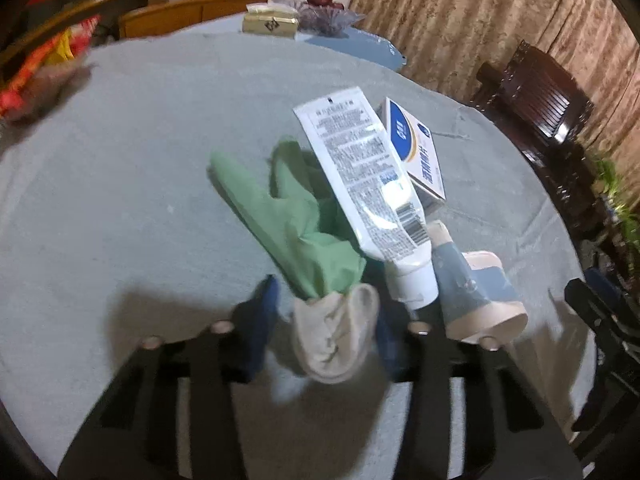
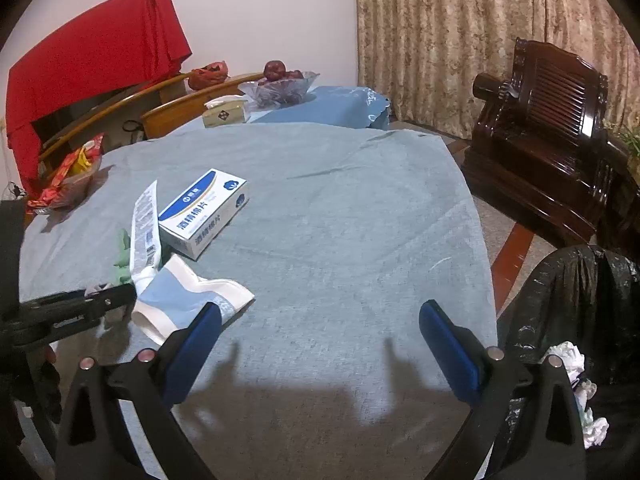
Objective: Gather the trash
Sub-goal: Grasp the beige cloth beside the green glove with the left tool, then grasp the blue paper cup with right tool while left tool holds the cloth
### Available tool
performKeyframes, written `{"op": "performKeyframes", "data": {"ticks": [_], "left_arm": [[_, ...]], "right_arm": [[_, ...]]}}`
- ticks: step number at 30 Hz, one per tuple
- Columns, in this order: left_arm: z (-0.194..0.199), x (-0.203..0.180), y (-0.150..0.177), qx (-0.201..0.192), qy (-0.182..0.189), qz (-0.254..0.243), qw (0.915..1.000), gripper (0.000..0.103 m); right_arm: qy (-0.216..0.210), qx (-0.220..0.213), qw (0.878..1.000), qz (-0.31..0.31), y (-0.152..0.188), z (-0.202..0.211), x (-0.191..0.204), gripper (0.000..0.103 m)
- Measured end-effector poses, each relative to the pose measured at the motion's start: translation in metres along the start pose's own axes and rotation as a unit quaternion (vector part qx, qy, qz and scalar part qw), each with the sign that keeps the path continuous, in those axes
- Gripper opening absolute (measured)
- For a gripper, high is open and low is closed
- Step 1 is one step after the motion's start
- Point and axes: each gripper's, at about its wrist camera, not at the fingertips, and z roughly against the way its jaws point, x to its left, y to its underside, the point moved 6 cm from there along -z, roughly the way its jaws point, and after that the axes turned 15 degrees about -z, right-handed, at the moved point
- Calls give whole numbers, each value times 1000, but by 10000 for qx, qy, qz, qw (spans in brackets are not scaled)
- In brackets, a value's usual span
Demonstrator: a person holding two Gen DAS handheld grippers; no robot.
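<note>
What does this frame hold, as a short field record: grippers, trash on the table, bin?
left gripper: shut on a crumpled tissue, above the table
right gripper: open, empty, over bare cloth
glove: green, lying on the table just beyond the tissue
tube: white, lying partly over the glove
box: blue and white, beside the tube
pouch: blue and white, flat, near the tube's cap
bin: black bag liner, at the table's right edge, white crumpled paper inside

Tube (image 2: pixel 145 227) left of box (image 2: pixel 203 212)
</note>
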Motion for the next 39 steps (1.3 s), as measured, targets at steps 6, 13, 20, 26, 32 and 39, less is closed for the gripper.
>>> {"op": "performKeyframes", "data": {"ticks": [6,13,20,26,32,39], "left_arm": [[4,-5,2,-216,0,74,9997,27],[31,6,6,-386,-459,-152,9981,27],[46,25,14,-392,-730,-117,9965,27],[41,25,16,-350,-637,-111,9973,27],[40,27,16,-340,-606,-62,9976,27],[39,19,19,-337,-579,-91,9977,27]], "right_arm": [[-55,57,10000,20,2,0,5,97],[-277,120,9995,76,11,1,28,97],[-468,298,9983,170,24,-9,56,96],[-450,435,9978,224,30,-25,75,96],[-222,568,9974,372,32,-38,75,96],[-114,537,9983,218,26,-28,51,96]]}}
